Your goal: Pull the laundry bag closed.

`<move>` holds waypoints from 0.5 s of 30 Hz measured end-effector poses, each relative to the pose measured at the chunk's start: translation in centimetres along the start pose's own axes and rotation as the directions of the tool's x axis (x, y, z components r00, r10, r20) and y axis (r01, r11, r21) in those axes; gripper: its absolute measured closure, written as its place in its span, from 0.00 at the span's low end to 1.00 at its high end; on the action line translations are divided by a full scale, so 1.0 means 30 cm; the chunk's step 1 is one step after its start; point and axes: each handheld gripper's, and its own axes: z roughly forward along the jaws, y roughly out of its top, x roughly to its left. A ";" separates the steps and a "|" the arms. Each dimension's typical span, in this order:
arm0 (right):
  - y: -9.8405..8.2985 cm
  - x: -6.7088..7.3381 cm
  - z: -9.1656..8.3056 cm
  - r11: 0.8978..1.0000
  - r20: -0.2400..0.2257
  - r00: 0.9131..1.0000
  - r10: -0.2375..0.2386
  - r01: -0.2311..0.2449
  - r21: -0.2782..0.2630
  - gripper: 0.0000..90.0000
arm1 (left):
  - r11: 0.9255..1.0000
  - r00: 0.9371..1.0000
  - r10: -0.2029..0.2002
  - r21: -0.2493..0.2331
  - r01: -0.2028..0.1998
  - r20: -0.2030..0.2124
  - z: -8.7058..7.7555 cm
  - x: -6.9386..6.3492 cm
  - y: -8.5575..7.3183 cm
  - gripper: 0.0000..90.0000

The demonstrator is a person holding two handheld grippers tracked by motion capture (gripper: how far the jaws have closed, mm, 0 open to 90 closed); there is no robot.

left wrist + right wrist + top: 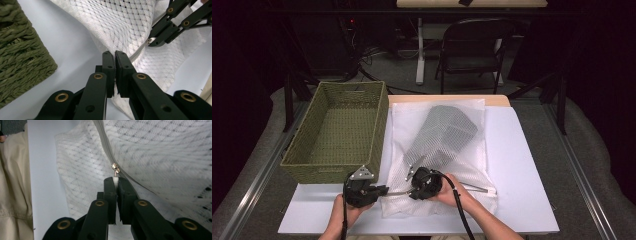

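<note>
Up close, right gripper (115, 180) pinching zipper pull (115, 168)

Dark room, folding chair (472, 47), perhaps carpet.

Both forearms come in low near the mesh bag (437, 150). The left tongs (384, 190) lie level at its near left corner, jaws clamped on the fabric edge; the right tongs (408, 176), just beside them, pinch the zipper pull (115, 171), jaws closed.
</note>
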 end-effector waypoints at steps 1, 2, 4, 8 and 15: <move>-0.003 -0.001 -0.001 1.000 0.003 1.000 -0.002 0.002 0.004 0.96 | 1.000 1.000 0.000 0.001 0.000 0.005 -0.001 0.002 0.000 0.96; -0.005 -0.004 -0.002 1.000 0.000 1.000 -0.004 0.004 0.004 0.96 | 1.000 1.000 0.003 0.002 -0.003 0.000 -0.002 0.003 0.000 0.96; -0.012 -0.006 -0.005 1.000 0.005 1.000 -0.003 0.003 0.007 0.96 | 1.000 1.000 0.000 0.001 0.000 -0.002 -0.002 0.005 -0.001 0.96; -0.034 -0.009 -0.025 1.000 0.012 1.000 0.013 -0.014 0.014 0.96 | 1.000 1.000 0.000 0.004 0.000 -0.002 -0.003 0.005 -0.001 0.96; -0.096 -0.019 -0.064 0.999 0.027 0.999 0.039 -0.040 0.012 0.96 | 1.000 1.000 0.002 0.011 -0.002 -0.003 0.001 0.002 0.001 0.96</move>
